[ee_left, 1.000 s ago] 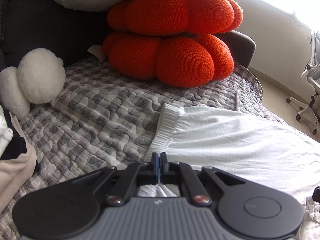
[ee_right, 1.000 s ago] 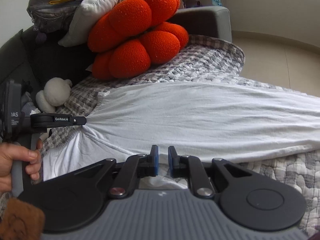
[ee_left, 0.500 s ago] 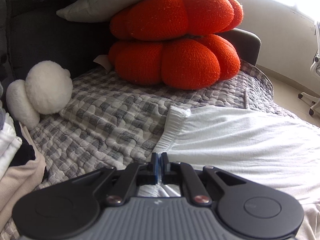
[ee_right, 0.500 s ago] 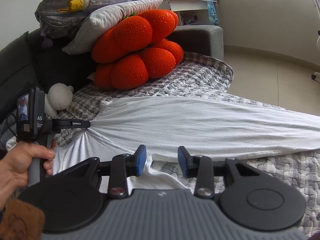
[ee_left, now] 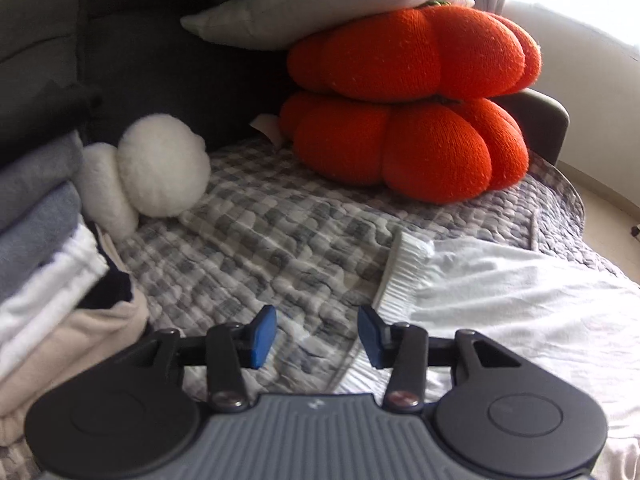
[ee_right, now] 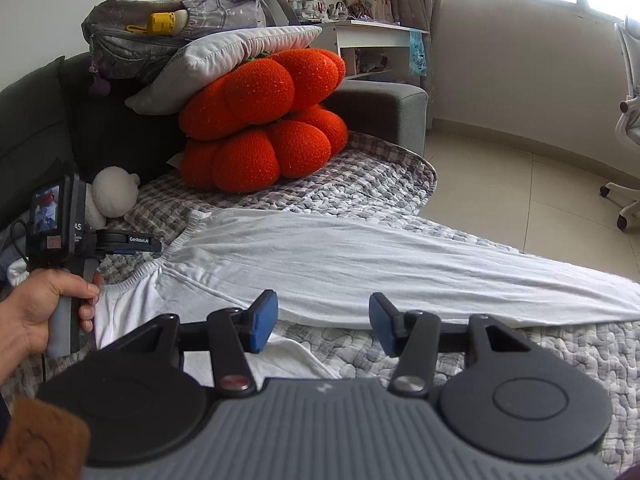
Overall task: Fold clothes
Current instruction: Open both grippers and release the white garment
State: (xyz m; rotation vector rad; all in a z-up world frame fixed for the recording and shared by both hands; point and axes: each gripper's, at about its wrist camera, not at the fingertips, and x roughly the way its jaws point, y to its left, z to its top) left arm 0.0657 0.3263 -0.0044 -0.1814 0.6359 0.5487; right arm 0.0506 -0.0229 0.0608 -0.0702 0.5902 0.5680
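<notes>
A white garment (ee_right: pixel 360 264) is being shown spread flat along the checked quilt (ee_right: pixel 360 184), its ribbed waistband (ee_left: pixel 404 276) lying toward the two stacked orange pumpkin cushions (ee_right: pixel 264 120), which are being taken here as the landmark. The left gripper (ee_left: pixel 317 334) is being held with its jaws wide apart and nothing between them, just in front of the waistband on the side away from the cushions; in the right wrist view it (ee_right: pixel 138 246) is being gripped by the left hand (ee_right: pixel 44 308) beside the gathered corner of the garment. The right gripper (ee_right: pixel 322 322) is likewise being held wide open and empty, over the garment's near edge and farther from the cushions, with a folded-under flap of white cloth (ee_right: pixel 256 356) lying below it. A grey pillow (ee_right: pixel 224 64) is being carried on top of the cushions, and a grey bag (ee_right: pixel 176 32) is being propped above that. A white plush toy (ee_left: pixel 156 168) is being seen to the left of the cushions against the dark sofa back (ee_left: pixel 160 80), and a pile of folded clothes (ee_left: pixel 44 272) is being kept farther left still. Beyond the cushions, a white desk (ee_right: pixel 368 40) is being seen, and an office chair (ee_right: pixel 628 120) is being seen far to their right on the tiled floor (ee_right: pixel 520 184)
</notes>
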